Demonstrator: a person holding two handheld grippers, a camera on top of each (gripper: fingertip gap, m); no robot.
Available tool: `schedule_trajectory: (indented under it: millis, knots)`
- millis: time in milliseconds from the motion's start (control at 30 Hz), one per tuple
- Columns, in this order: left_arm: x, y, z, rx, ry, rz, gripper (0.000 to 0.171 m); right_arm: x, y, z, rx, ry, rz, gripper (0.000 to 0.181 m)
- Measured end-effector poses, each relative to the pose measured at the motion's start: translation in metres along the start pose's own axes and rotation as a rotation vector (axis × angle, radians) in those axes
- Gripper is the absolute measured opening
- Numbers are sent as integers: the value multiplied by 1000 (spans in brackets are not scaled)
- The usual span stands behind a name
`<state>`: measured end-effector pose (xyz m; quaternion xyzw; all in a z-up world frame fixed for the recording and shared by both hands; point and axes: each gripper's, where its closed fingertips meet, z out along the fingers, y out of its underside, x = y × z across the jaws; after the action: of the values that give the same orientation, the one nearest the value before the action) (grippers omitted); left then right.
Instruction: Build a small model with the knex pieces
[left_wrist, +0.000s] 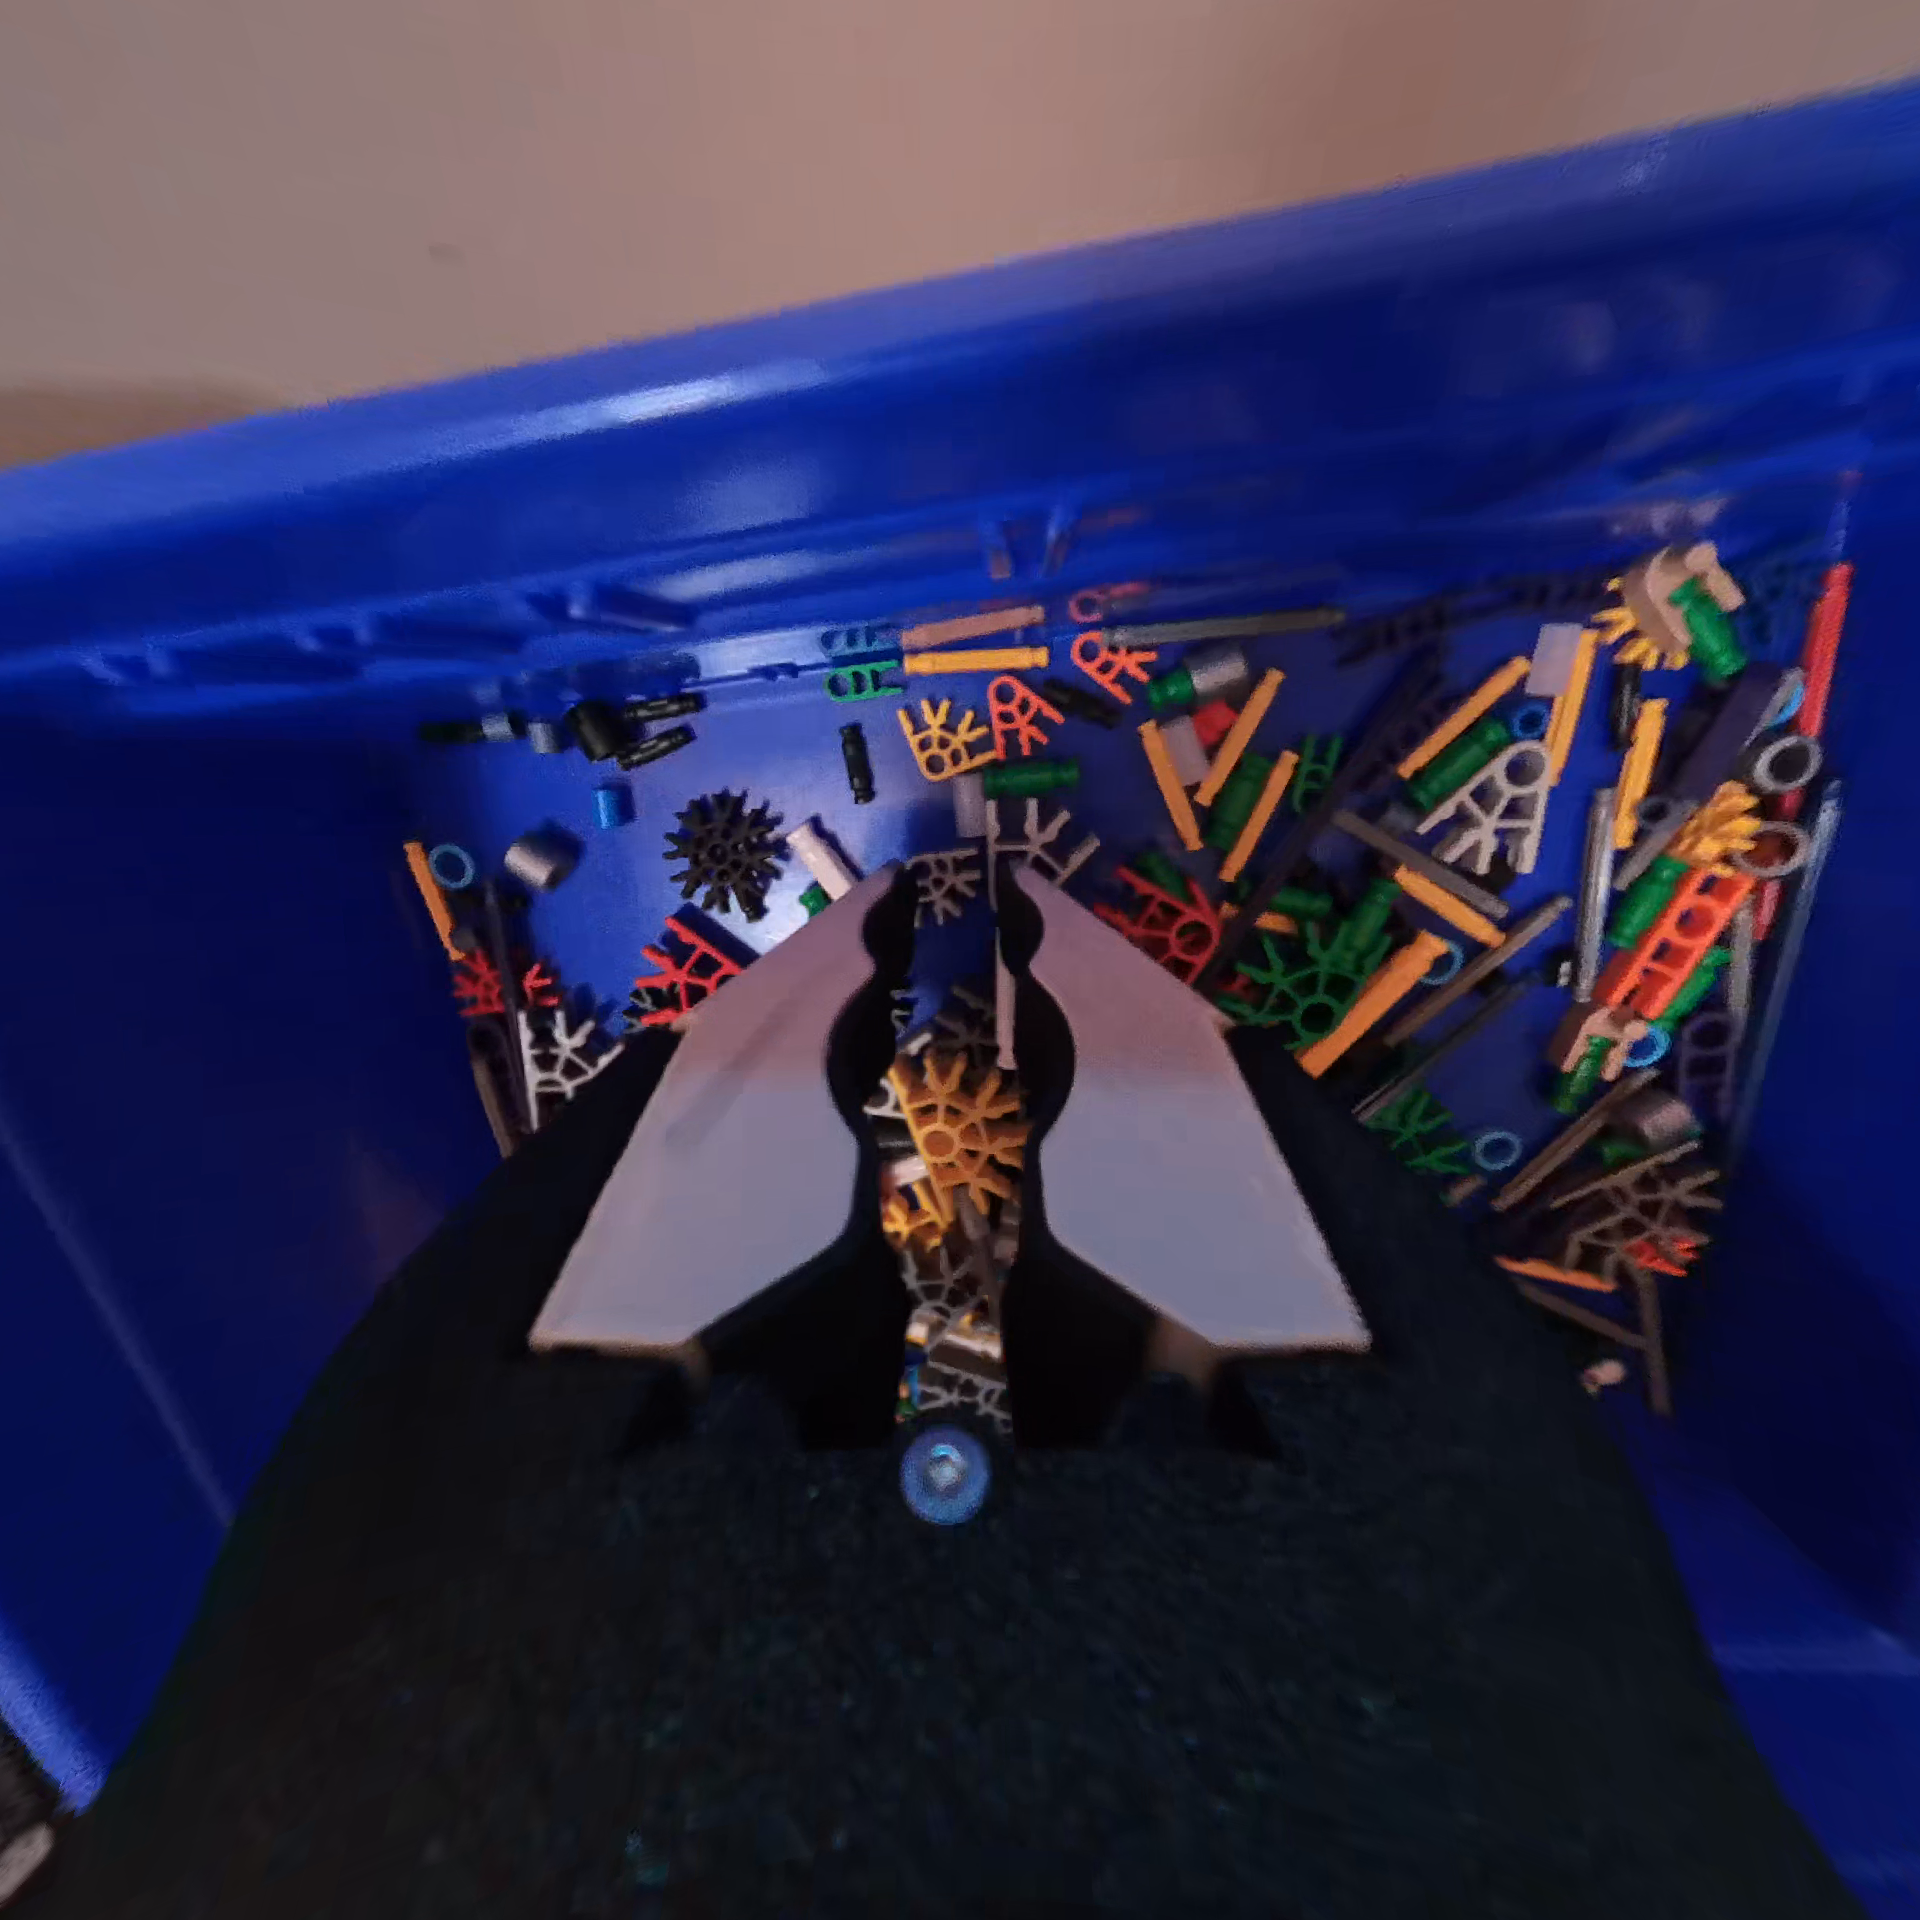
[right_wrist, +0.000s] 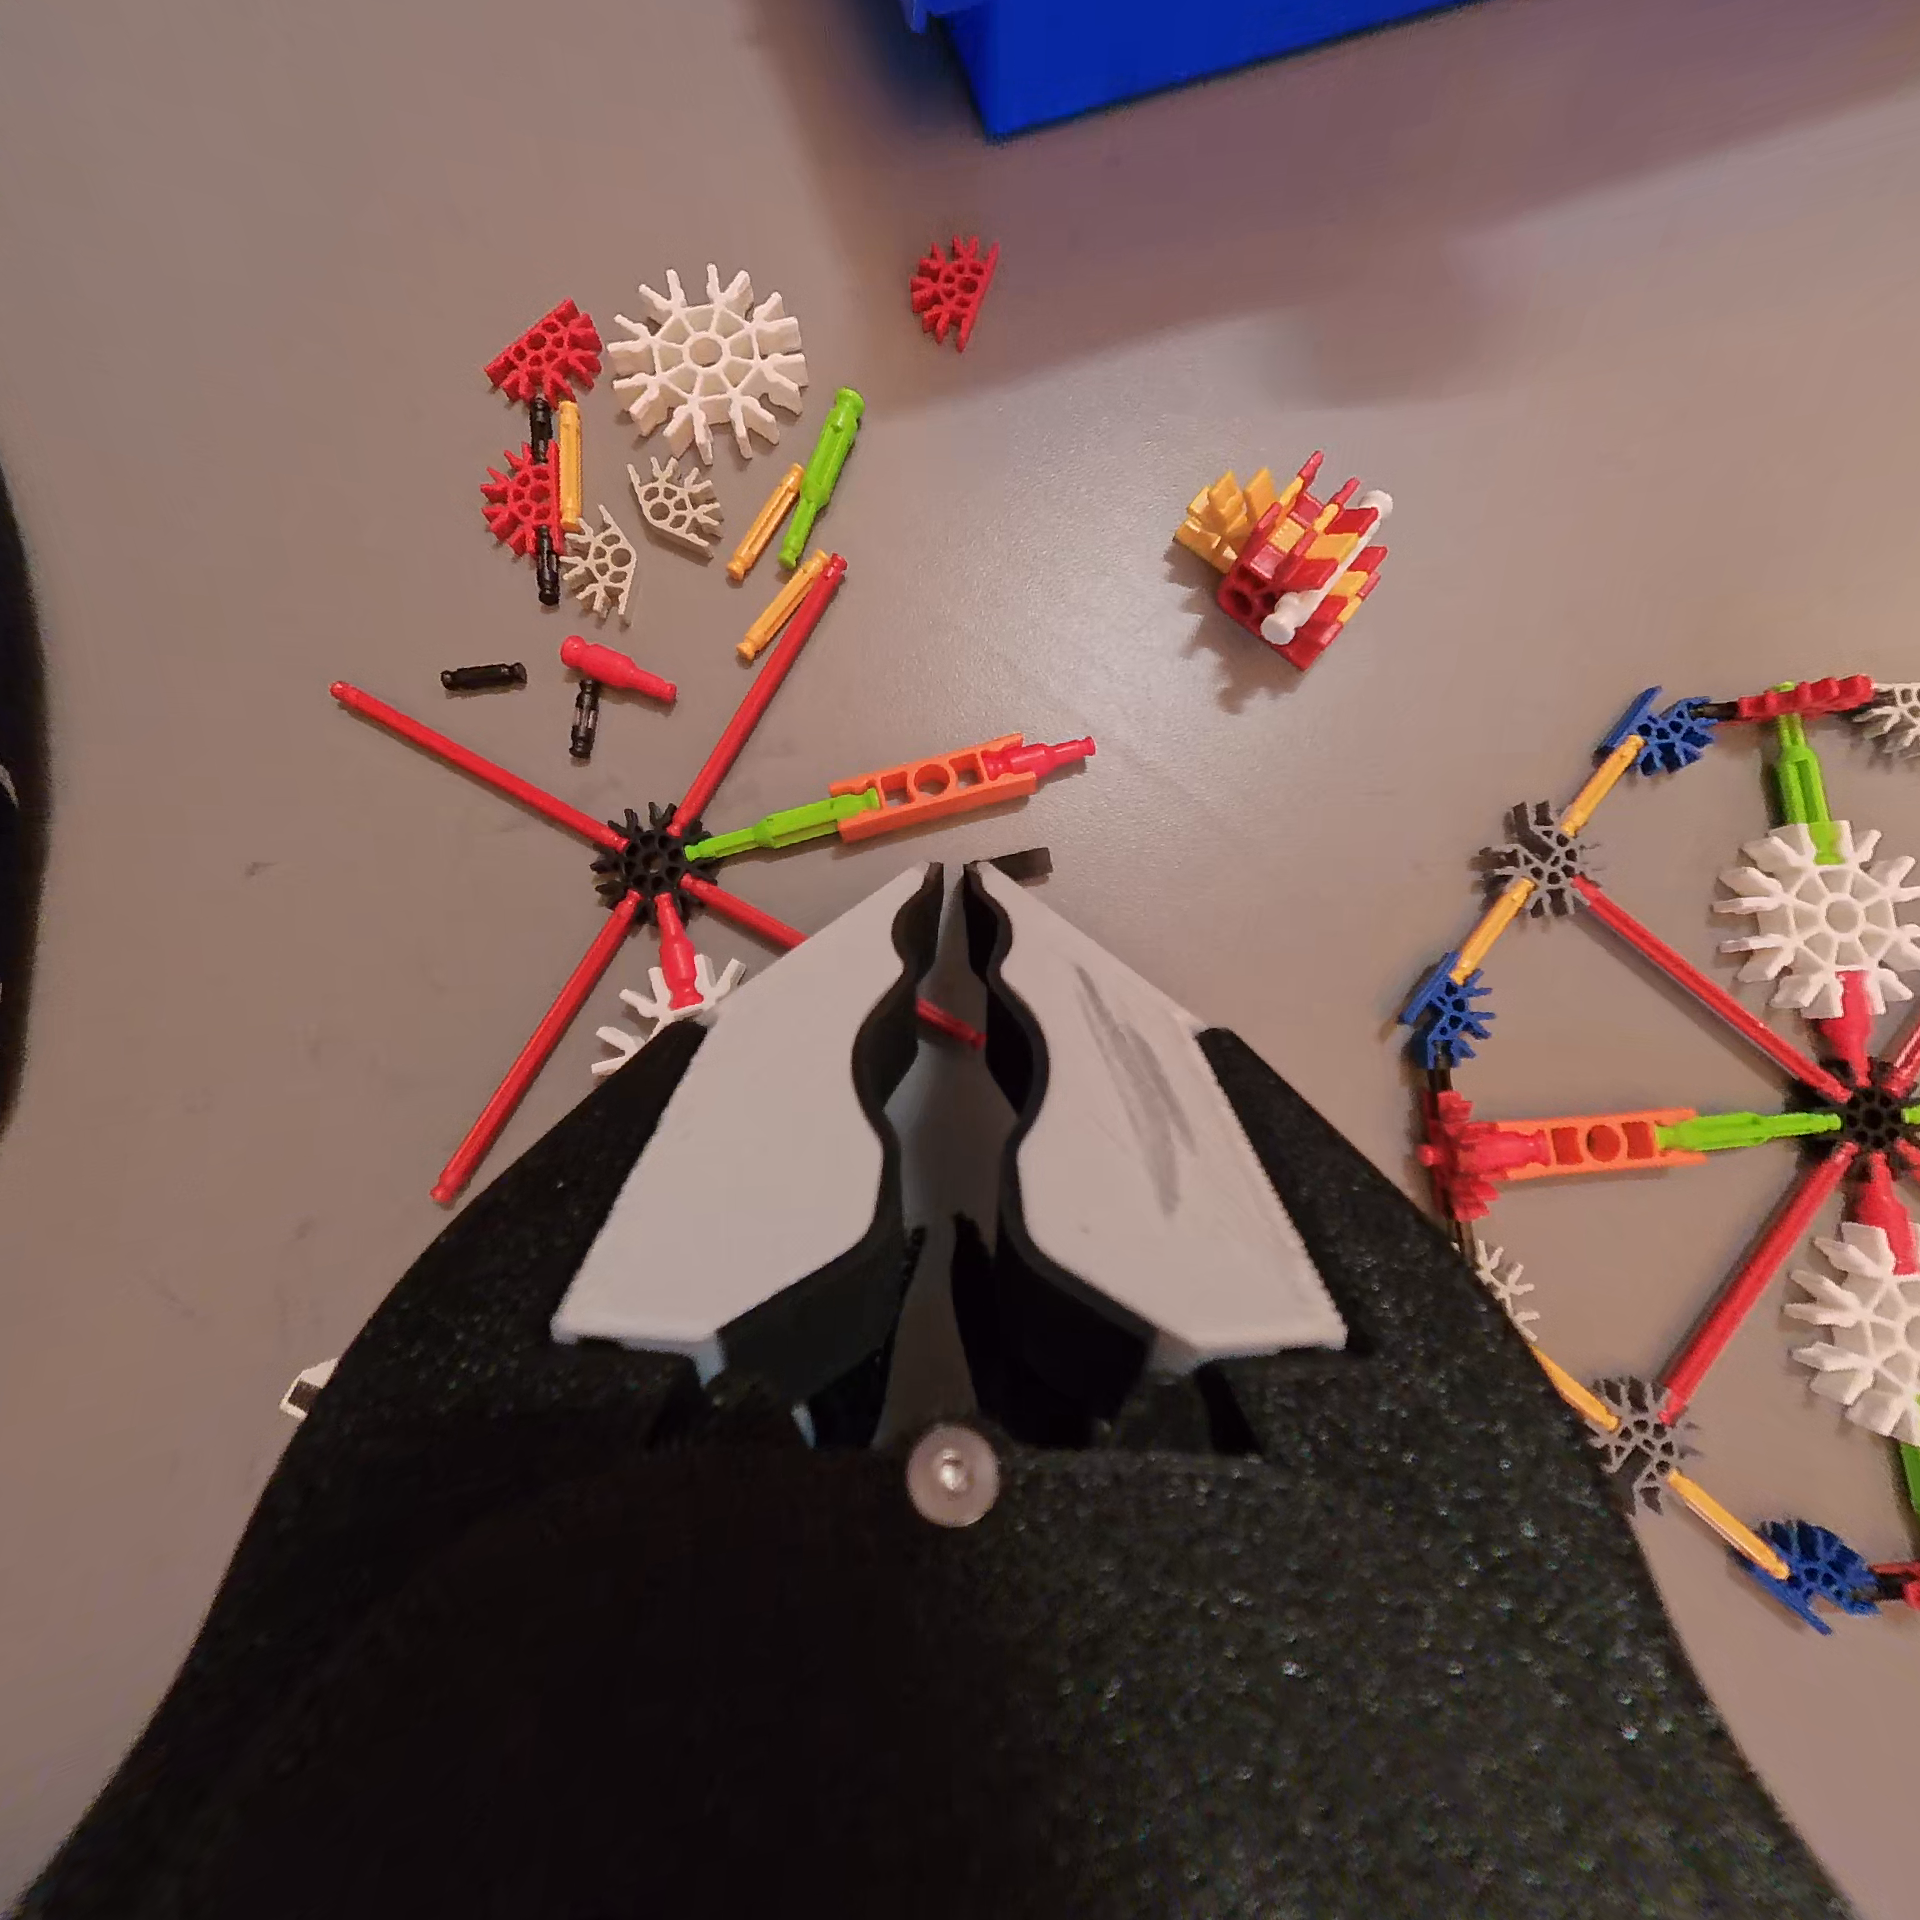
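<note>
Left claw (left_wrist: 956, 883) low inside blue bin (left_wrist: 935, 468), over loose toy pieces (left_wrist: 1351, 883); slim gap at tips, thin pale rod (left_wrist: 1006, 997) in it, grip unclear. Right claw (right_wrist: 951, 878) nearly closed above grey table (right_wrist: 1247, 312), near black spoked hub (right_wrist: 649, 857); small dark piece (right_wrist: 1027, 860) at tip, hold unclear

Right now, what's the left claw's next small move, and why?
Probably a slight lift to check: the left claw is deep in the blue bin, tips narrowly apart over a grey connector, and blur hides whether anything is gripped.
</note>
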<state>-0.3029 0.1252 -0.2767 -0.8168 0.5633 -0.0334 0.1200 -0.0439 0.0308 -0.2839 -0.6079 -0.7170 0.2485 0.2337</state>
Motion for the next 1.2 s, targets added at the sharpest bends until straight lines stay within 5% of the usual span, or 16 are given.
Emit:
schedule_trajectory:
  millis: [933, 1100, 1200]
  knots:
    - [-2, 10, 4, -36, 17, 172, 14, 0, 0, 0, 6, -7, 5, 4]
    - [-5, -14, -42, 114, -101, 108, 14, 0, 0, 0, 2, -3, 0, 4]
    - [23, -51, -86, 247, -128, 151, 14, 0, 0, 0, 1, -3, -1, 4]
